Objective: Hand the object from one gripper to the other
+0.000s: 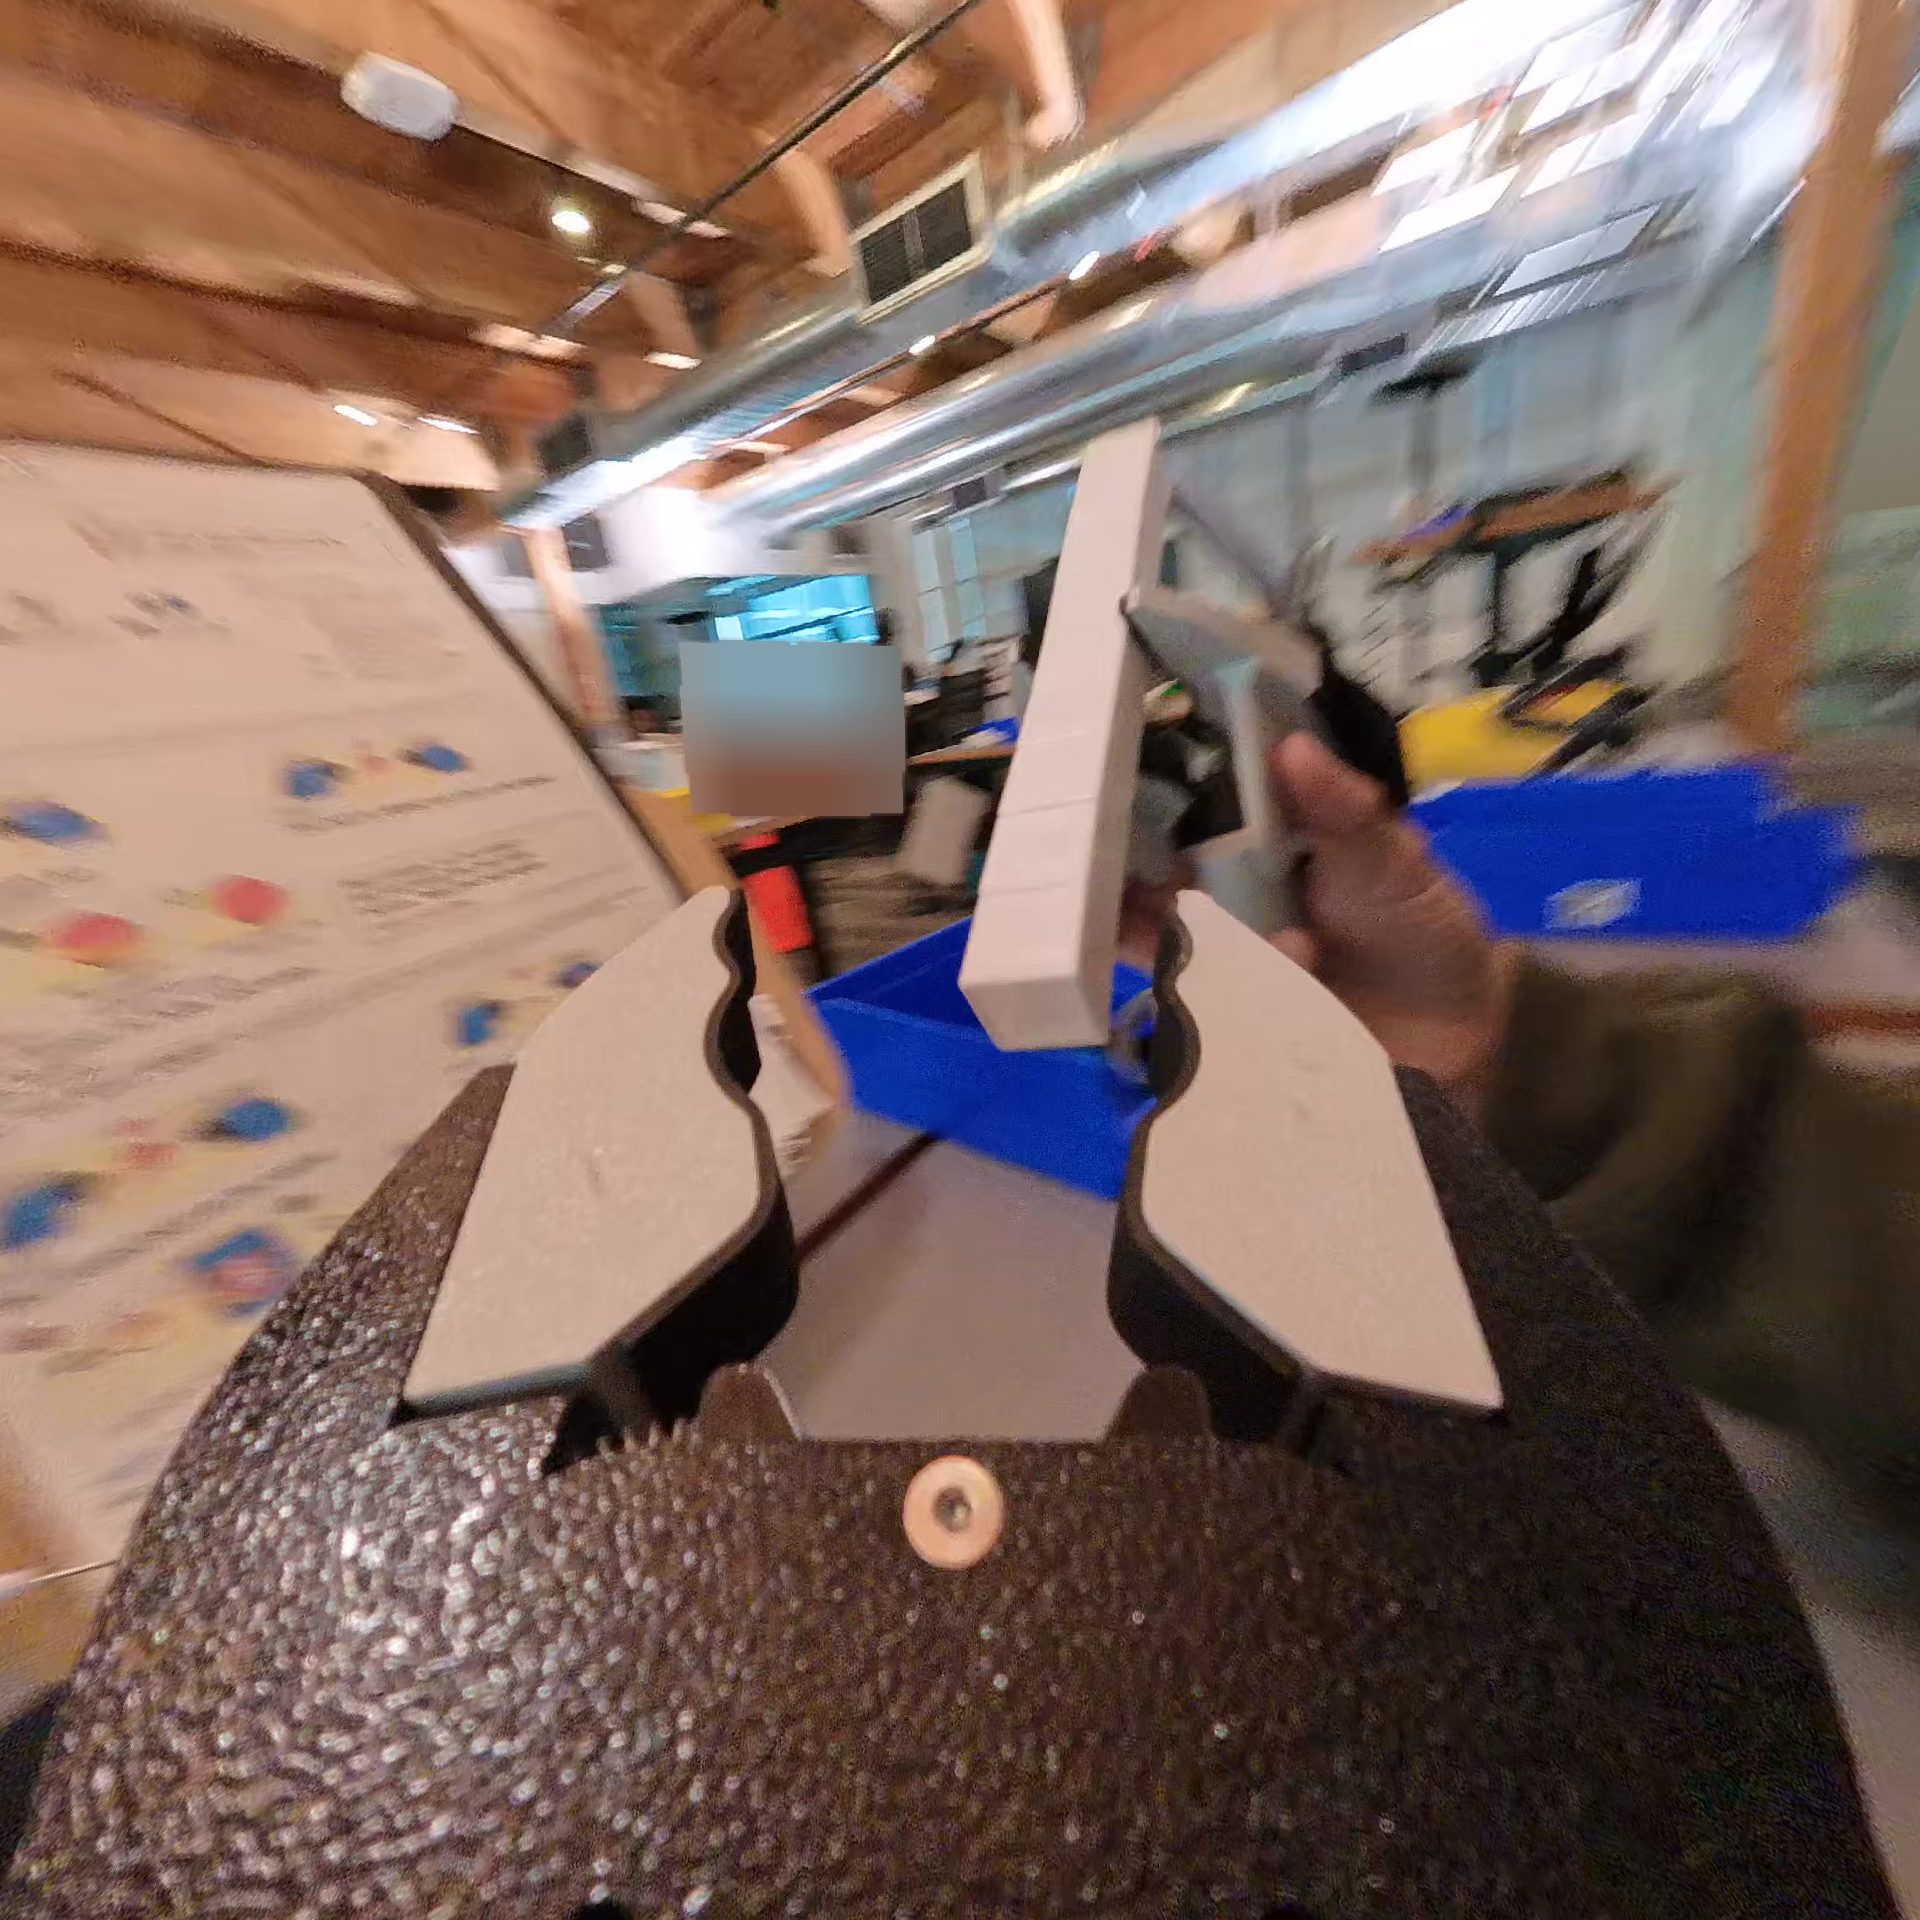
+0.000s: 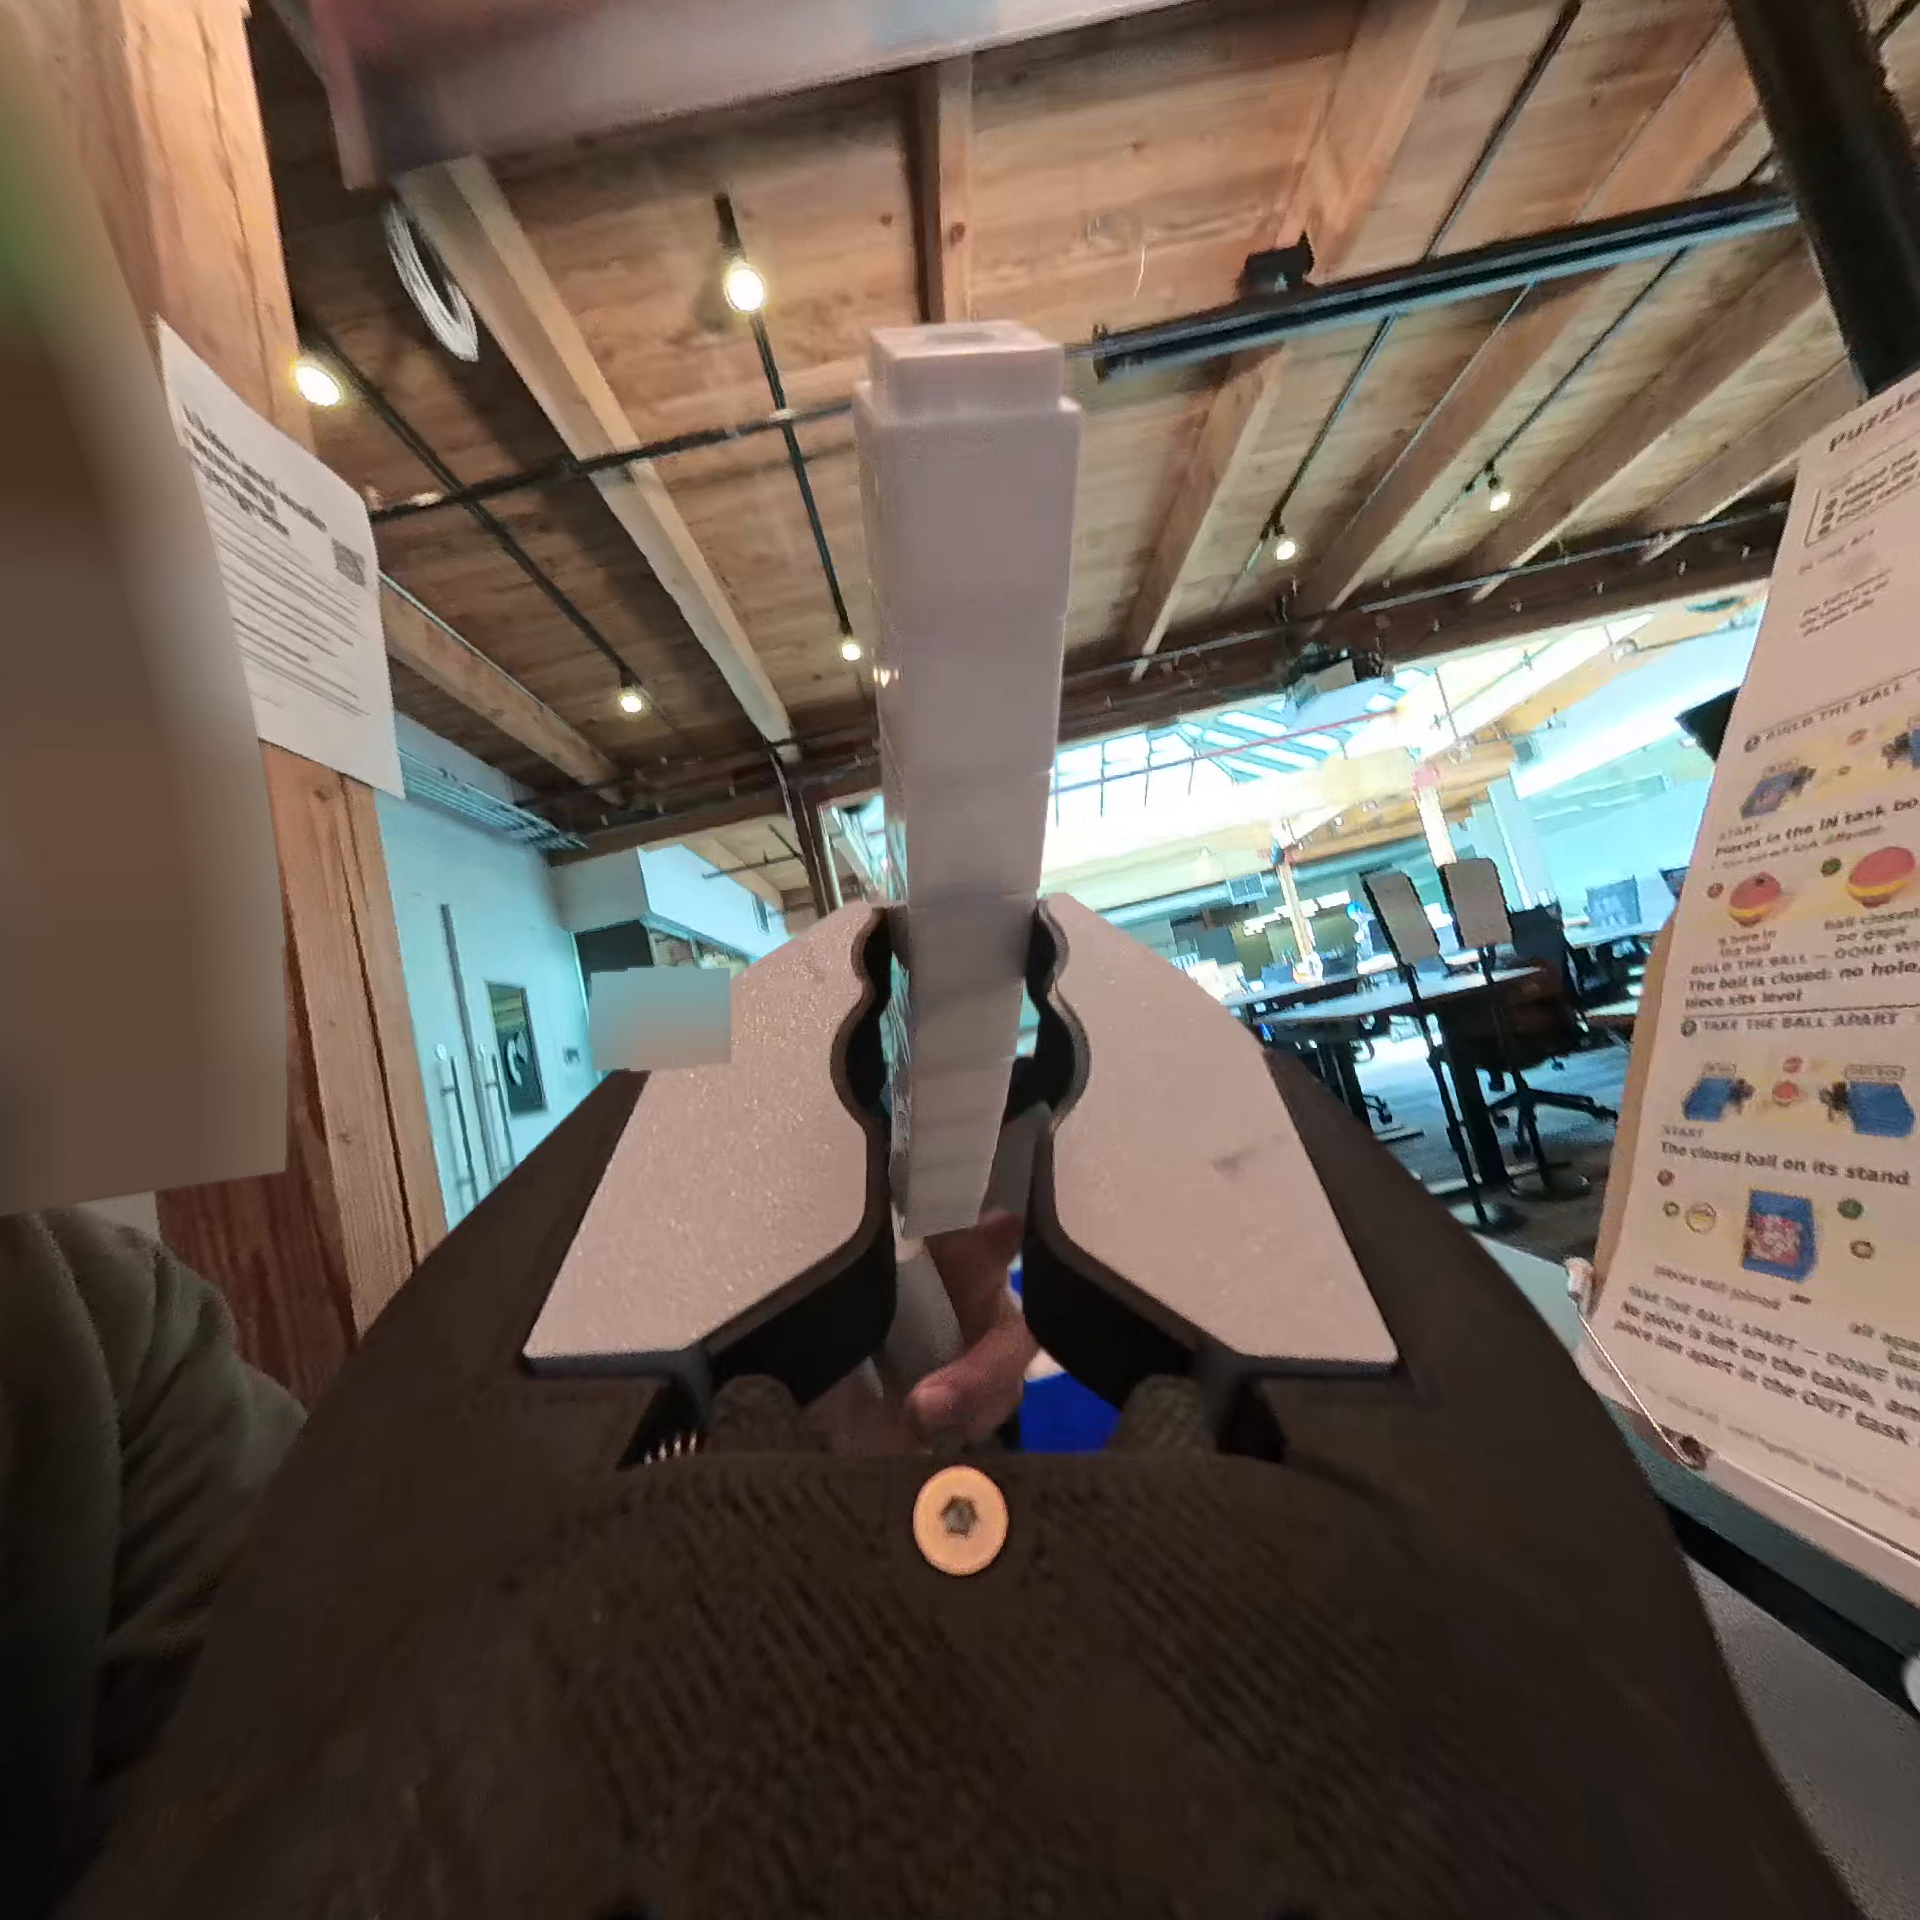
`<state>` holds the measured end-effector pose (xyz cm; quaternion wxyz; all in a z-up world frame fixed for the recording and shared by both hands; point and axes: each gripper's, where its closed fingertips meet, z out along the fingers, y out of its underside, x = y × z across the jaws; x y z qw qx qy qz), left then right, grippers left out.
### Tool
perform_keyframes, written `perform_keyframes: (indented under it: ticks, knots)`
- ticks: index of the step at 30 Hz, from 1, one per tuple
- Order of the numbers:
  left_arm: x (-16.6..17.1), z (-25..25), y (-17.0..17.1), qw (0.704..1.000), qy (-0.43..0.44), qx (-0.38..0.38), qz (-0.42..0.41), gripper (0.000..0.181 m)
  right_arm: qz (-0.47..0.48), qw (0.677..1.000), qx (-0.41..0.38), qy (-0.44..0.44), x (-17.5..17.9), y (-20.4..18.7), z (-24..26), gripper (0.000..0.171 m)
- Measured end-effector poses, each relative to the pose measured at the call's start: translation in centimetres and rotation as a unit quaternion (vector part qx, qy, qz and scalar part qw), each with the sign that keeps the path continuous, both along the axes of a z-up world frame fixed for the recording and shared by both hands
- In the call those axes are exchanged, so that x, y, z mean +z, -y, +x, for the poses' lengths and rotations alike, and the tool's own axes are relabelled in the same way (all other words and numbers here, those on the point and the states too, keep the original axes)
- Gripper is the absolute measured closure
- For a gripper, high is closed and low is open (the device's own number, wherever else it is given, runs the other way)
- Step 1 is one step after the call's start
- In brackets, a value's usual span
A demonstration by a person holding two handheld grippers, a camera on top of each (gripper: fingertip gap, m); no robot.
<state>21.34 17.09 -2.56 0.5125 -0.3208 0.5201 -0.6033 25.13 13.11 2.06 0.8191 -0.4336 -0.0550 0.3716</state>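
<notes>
The object is a long white bar made of stacked square blocks (image 2: 966,727). My right gripper (image 2: 964,925) is shut on its lower part and holds it upright in the air. In the left wrist view the same white bar (image 1: 1070,748) stands tilted, held by the right gripper (image 1: 1164,665) with a hand behind it. My left gripper (image 1: 956,914) is open and empty. The bar's lower end hangs between and just beyond its fingertips, nearer the right finger, without touching either.
A blue bin (image 1: 987,1081) lies below the bar, another blue bin (image 1: 1662,852) at the right. An instruction poster board (image 1: 260,883) stands at the left; it also shows in the right wrist view (image 2: 1787,1039). A wooden post (image 2: 312,935) stands left. Tip to tip, the grippers are about 8 centimetres apart.
</notes>
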Motion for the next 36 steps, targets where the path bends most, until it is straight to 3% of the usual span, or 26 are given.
perform_keyframes:
  ticks: [3,8,11,13,15,21,22,25,28,31,33,36]
  knots:
    - [0.1,-0.6,1.1,0.993,-0.010,-0.098,-0.071,0.119,0.016,1.000,0.014,-0.016,0.1,0.2,0.1,0.146]
    - [0.5,-0.2,1.9,0.976,0.001,-0.153,-0.155,0.123,0.049,0.996,0.030,-0.071,1.0,0.1,-0.1,0.146]
    - [1.3,-0.3,1.6,0.966,0.032,-0.157,-0.201,0.129,0.035,0.998,0.022,-0.050,0.5,-0.8,-1.2,0.146]
    - [1.3,-0.1,1.6,0.968,0.039,-0.148,-0.199,0.133,0.030,0.999,0.010,-0.041,0.2,-1.5,-1.7,0.146]
    - [1.3,-0.2,1.5,0.971,0.051,-0.137,-0.190,0.156,0.027,0.998,0.025,-0.043,0.1,-1.8,-2.3,0.146]
    - [1.1,-0.5,0.8,0.984,0.055,-0.106,-0.134,0.157,-0.007,0.998,0.043,-0.038,-0.7,-2.2,-2.4,0.145]
    - [1.1,-0.5,0.4,0.986,0.054,-0.093,-0.129,0.157,-0.027,0.999,0.031,-0.035,-1.2,-2.4,-2.0,0.142]
    - [0.9,-0.7,-0.9,0.987,0.032,-0.080,-0.132,0.158,-0.129,0.991,-0.031,0.030,-3.8,-3.1,0.0,0.095]
    - [-0.6,-0.6,-2.4,0.994,-0.038,-0.047,-0.092,0.157,-0.242,0.946,-0.139,0.166,-6.6,-2.4,2.4,0.081]
    - [-3.1,-0.8,-3.4,0.992,-0.128,-0.011,-0.014,0.158,-0.272,0.844,-0.304,0.348,-7.3,-0.9,4.3,0.056]
    - [-4.4,-0.9,-3.9,0.984,-0.177,0.006,0.005,0.158,-0.250,0.780,-0.351,0.454,-7.2,-0.7,3.6,0.070]
    - [-4.5,-0.6,-3.8,0.978,-0.206,0.030,-0.012,0.158,-0.156,0.751,-0.348,0.538,-7.0,-2.5,-0.1,0.103]
